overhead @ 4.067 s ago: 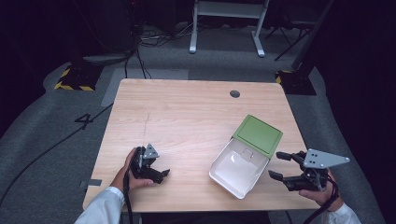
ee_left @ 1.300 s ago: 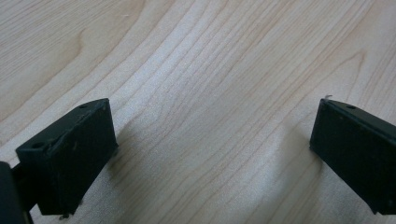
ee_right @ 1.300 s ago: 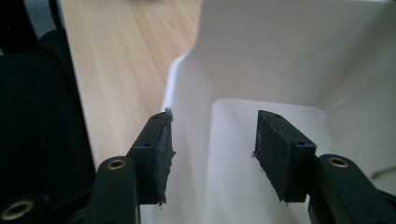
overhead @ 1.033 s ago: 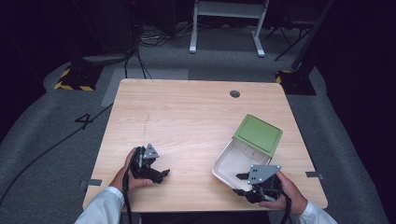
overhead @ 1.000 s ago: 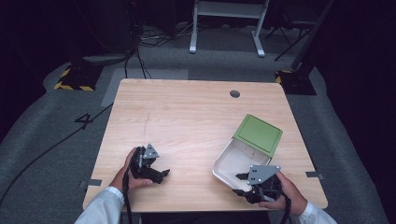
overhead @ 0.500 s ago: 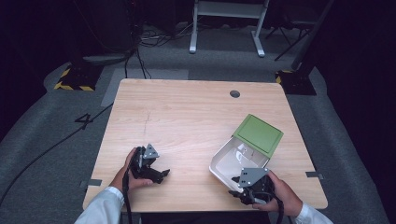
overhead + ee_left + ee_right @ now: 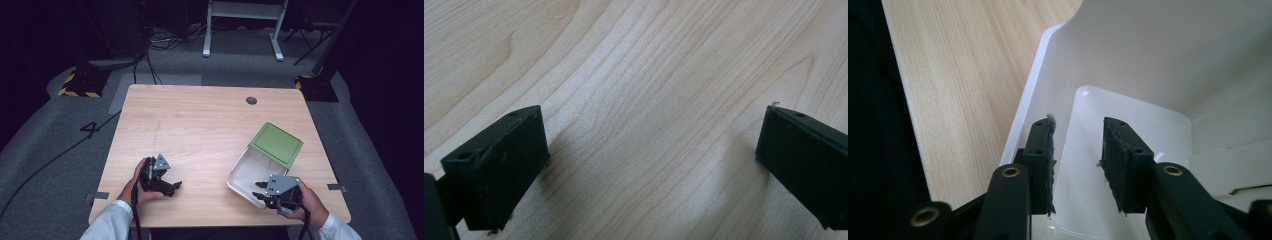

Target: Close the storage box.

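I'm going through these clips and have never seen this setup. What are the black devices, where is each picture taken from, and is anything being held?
A person at a wooden table holds a hand-operated two-jaw gripper in each hand. The high view looks down from above; the other two cameras ride on the grippers. The left gripper rests open on bare wood. The right gripper straddles the near wall of a white box with a green lid. Its jaws have just been closing, but the right gripper view shows the pads not yet pressing the wall, so nothing is held.

A lab: bare wooden table (image 7: 200, 125), floor cables (image 7: 50, 160), hazard-striped tape (image 7: 75, 92)
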### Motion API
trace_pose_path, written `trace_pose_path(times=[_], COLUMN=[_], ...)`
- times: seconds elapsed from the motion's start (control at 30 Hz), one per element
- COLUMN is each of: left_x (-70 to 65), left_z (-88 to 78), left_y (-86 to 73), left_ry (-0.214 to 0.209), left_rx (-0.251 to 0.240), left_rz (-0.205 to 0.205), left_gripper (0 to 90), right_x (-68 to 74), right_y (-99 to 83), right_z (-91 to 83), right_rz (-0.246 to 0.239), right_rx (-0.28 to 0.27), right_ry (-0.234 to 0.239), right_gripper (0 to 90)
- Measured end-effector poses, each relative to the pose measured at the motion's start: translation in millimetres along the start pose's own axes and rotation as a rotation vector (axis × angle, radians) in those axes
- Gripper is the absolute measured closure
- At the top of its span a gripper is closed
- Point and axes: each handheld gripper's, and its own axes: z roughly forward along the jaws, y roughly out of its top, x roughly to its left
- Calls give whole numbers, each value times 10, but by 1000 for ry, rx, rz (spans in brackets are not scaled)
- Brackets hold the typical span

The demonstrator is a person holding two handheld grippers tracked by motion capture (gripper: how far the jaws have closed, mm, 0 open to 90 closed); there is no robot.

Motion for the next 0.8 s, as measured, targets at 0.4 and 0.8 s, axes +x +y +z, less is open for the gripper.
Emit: trace_pose_path(times=[0.4, 0.8], left_x=[0, 3], left_z=[0, 0], left_y=[1, 2], left_ry=[0, 0], left_rx=[1, 1], left_rz=[0, 2], left_gripper=[5, 5], right_x=[-210, -283], right_y=[-60, -56], right_z=[8, 12], right_rz=[50, 74], right_rx=[-2, -13], right_ry=[-7, -31], right_gripper=[648, 614])
